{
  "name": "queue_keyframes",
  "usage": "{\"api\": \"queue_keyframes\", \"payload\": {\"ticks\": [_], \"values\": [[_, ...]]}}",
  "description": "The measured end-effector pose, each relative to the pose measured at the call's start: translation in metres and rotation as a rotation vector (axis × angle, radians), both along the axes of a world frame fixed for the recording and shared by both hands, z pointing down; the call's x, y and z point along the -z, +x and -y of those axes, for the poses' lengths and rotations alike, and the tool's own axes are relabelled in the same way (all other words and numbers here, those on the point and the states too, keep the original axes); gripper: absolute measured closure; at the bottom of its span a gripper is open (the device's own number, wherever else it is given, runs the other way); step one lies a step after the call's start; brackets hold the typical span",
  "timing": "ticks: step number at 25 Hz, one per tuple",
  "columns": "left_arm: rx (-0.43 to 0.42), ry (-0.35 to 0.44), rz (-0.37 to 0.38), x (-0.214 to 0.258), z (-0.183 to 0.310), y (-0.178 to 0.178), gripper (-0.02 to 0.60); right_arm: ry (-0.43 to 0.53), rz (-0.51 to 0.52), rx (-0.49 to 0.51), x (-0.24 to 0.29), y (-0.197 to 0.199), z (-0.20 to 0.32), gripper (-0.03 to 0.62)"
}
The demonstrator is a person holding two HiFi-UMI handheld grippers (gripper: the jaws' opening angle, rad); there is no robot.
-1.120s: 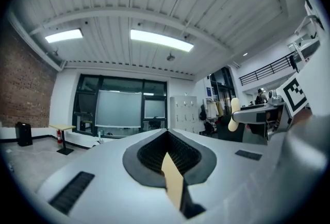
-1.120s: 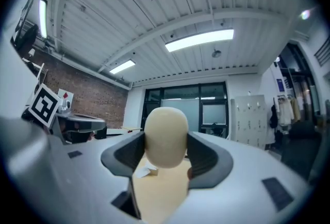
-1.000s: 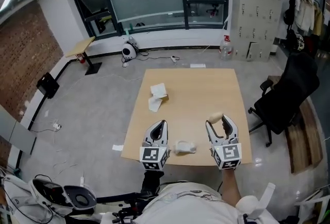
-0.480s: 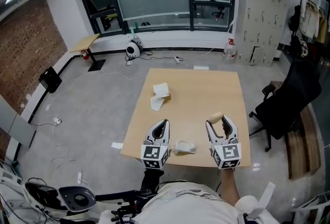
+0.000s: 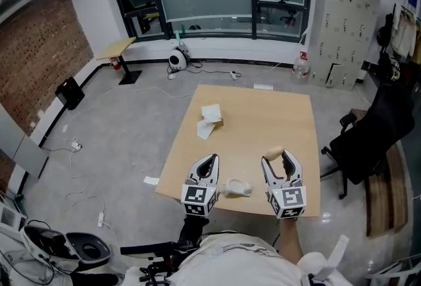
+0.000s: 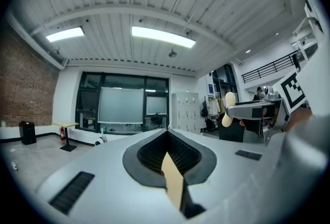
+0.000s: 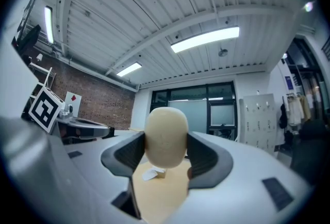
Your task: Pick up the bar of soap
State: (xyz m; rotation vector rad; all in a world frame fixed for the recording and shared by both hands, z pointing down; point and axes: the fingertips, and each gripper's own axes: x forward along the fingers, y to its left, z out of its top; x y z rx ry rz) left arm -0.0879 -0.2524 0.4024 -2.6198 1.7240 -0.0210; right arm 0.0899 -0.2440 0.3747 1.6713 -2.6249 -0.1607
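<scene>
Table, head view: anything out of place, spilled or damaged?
Only litter: crumpled white paper lies loose on the table, far left, and another white scrap lies near its front edge. The soap sits squarely in the right gripper.

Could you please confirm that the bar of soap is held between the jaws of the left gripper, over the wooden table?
Not quite: the bar of soap sits between the jaws of the right gripper, not the left, as the right gripper view shows. It is indeed over the wooden table. The left gripper has its jaws together with nothing between them.
</scene>
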Motion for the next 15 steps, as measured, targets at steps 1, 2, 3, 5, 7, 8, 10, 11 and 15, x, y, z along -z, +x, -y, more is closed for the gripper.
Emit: {"api": "queue_keyframes", "payload": {"ticks": [1, 2, 3, 5, 7, 8, 10, 11, 15], "values": [[0.001, 0.0, 0.002, -0.0006, -0.0003, -0.0004, 0.577, 0.001, -0.001, 0.002, -0.0006, -0.0006, 0.0007, 0.341], [0.001, 0.001, 0.003, -0.0003, -0.0009, -0.0003, 0.577, 0.001, -0.002, 0.002, -0.0006, -0.0007, 0.001, 0.341], [0.001, 0.002, 0.003, 0.0007, -0.0016, 0.0, 0.577, 0.0, -0.004, 0.001, 0.0, -0.0003, 0.0009, 0.341], [0.005, 0.002, 0.004, 0.004, -0.0038, 0.0004, 0.577, -0.002, -0.006, 0.0, 0.0028, 0.0013, -0.0007, 0.341], [0.009, 0.0, 0.005, 0.006, -0.0065, -0.0002, 0.577, -0.003, -0.006, 0.0, 0.0055, 0.002, -0.0034, 0.341], [0.009, -0.002, 0.003, 0.0064, -0.0074, -0.0003, 0.577, -0.002, -0.005, 0.0, 0.006, 0.0021, -0.0043, 0.341], [0.008, -0.005, -0.001, 0.0065, -0.0075, -0.0002, 0.577, -0.001, -0.005, -0.002, 0.0062, 0.0022, -0.0044, 0.341], [0.006, -0.006, -0.003, 0.0063, -0.007, -0.0004, 0.577, 0.0, -0.006, -0.004, 0.0063, 0.002, -0.0041, 0.341], [0.002, -0.003, -0.009, 0.0057, -0.0042, -0.0032, 0.577, 0.007, -0.009, -0.007, 0.0074, -0.0013, -0.0021, 0.341]]}}
